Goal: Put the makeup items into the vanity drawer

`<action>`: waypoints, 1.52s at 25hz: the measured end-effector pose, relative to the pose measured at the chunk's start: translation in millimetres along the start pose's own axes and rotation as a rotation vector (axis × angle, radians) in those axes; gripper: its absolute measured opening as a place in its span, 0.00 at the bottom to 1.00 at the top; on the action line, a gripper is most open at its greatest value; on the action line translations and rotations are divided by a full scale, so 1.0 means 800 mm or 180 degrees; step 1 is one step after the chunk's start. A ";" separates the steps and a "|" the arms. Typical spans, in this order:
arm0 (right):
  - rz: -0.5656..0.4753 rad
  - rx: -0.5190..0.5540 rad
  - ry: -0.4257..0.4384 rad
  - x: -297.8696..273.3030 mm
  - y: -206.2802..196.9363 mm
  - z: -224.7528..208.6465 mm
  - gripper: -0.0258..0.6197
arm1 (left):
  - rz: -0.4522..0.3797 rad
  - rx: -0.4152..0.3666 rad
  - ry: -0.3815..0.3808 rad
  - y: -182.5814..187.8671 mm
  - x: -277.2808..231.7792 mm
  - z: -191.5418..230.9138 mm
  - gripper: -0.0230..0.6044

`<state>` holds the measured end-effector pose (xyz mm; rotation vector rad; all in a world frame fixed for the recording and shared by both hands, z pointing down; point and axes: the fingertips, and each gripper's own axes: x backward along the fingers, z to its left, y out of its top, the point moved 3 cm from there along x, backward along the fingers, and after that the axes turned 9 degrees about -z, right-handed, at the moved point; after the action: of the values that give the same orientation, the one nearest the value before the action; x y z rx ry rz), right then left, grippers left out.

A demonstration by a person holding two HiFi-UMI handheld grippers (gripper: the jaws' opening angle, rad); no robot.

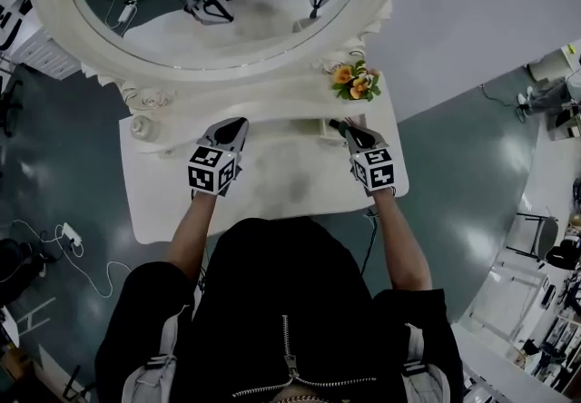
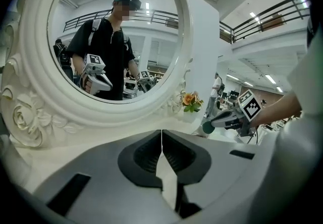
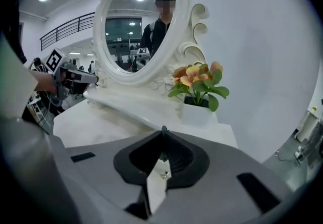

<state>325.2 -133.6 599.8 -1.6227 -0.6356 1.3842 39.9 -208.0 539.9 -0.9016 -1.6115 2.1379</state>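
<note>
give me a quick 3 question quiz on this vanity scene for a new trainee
1. True or false: the left gripper has its fingers spread wide apart.
2. Where does the flower pot stand? A) on the vanity top, by the right side of the mirror; B) on the floor; C) between the left gripper's fingers.
3. Which gripper is pinching a small dark green item?

Key
1. False: its fingers are together with nothing between them.
2. A
3. The right gripper.
</note>
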 end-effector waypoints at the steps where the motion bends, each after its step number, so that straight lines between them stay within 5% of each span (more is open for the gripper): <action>1: 0.0043 0.0057 0.0016 -0.006 -0.004 -0.001 0.08 | 0.0013 0.0009 0.0031 -0.002 0.003 0.003 0.07; 7: 0.0325 0.0282 0.0184 -0.042 -0.030 -0.002 0.08 | 0.0035 0.0070 0.0257 -0.011 0.029 0.025 0.07; 19: 0.0496 0.0038 0.0288 -0.062 -0.052 -0.001 0.19 | -0.0057 0.0148 0.0530 -0.014 0.065 0.042 0.07; 27: -0.0040 -0.0061 0.0205 -0.047 -0.002 0.018 0.05 | -0.0120 0.0136 0.0585 -0.012 0.077 0.042 0.07; 38: -0.0557 0.0023 0.0336 -0.048 0.069 0.081 0.05 | -0.0417 0.0138 0.0762 0.020 0.111 0.051 0.07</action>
<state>245.4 -172.6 572.4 -1.5833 -0.6919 1.1654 -51.5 -190.9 505.6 -0.9689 -1.4583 1.8897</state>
